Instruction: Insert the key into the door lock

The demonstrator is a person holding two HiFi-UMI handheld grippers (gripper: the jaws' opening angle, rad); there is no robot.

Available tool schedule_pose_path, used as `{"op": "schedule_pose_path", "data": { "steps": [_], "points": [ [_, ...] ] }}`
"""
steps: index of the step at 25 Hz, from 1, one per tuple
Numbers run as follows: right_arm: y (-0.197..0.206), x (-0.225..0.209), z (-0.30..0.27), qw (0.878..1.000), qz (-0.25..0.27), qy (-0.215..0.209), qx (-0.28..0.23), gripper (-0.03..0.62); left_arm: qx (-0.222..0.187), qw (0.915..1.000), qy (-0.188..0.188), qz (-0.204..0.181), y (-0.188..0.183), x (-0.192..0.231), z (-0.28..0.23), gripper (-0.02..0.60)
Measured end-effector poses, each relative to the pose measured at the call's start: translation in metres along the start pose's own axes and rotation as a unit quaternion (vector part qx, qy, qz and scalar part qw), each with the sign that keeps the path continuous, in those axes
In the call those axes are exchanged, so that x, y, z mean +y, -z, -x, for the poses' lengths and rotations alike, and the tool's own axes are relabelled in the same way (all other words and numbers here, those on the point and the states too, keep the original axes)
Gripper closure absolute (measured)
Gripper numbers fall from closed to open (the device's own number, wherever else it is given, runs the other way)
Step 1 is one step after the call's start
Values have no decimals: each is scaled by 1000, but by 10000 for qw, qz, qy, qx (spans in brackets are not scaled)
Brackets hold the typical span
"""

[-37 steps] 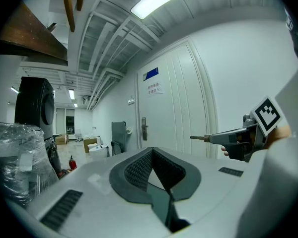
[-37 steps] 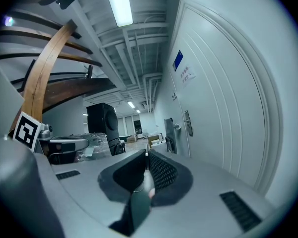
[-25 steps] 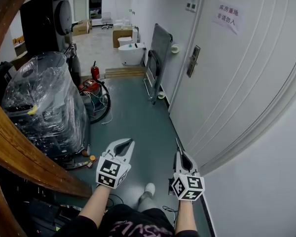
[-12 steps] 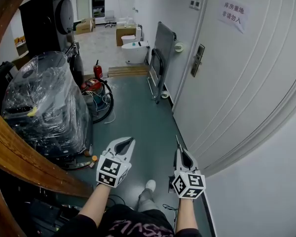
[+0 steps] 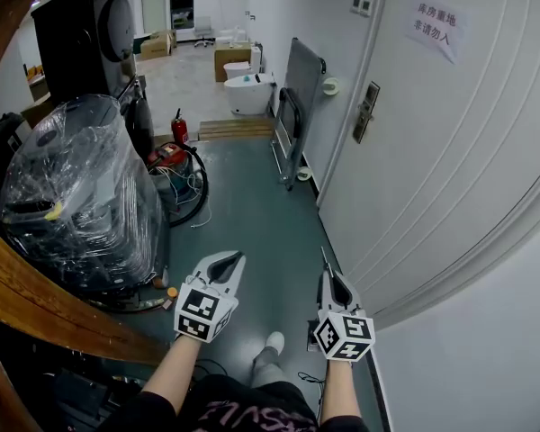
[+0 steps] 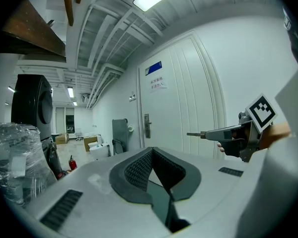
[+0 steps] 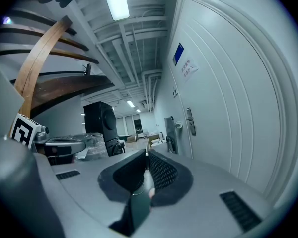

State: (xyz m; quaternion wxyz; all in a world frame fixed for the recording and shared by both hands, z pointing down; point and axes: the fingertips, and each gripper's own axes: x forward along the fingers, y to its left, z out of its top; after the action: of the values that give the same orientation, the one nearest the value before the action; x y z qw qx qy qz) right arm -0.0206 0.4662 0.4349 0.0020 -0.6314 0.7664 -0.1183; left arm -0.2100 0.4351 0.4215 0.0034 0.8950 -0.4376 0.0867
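Observation:
The white door fills the right side of the head view. Its metal lock plate with handle sits well ahead of both grippers and also shows in the left gripper view and the right gripper view. My right gripper is shut on a thin metal key that pokes forward from the jaws. The left gripper view shows that key from the side. My left gripper is held low beside it, jaws closed with nothing between them.
A plastic-wrapped machine and a curved wooden beam crowd the left. A folded trolley leans on the wall beyond the door. A fire extinguisher, cables and a toilet lie farther along. Green floor runs between.
The view has crept forward a little, so the lock plate and door sign sit slightly further right. Both grippers hold nearly the same pose and grip.

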Motion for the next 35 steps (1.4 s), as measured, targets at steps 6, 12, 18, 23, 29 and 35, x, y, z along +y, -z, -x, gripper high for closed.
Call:
{"op": "schedule_pose_path", "data": {
  "steps": [6,12,18,23,29,35],
  "points": [
    [-3,-10,-23,10000,18,24,38,514,-12,10000,16,29,-1,10,-23,569],
    [-2,-22,-46,9999,-19,85,57,514,3,10000,26,55,2,19,-47,569],
    [-5,-36,-70,9999,-37,119,61,514,24,10000,36,61,3,29,-73,569],
    [-4,-52,-91,9998,-142,137,73,514,87,9999,-9,83,8,40,-95,569],
    [-4,-69,-120,9997,-115,82,195,514,144,9998,-45,97,8,49,-126,569],
    [-14,-90,-148,9995,-246,61,193,514,169,9998,-19,73,2,54,-160,569]
  ]
}}
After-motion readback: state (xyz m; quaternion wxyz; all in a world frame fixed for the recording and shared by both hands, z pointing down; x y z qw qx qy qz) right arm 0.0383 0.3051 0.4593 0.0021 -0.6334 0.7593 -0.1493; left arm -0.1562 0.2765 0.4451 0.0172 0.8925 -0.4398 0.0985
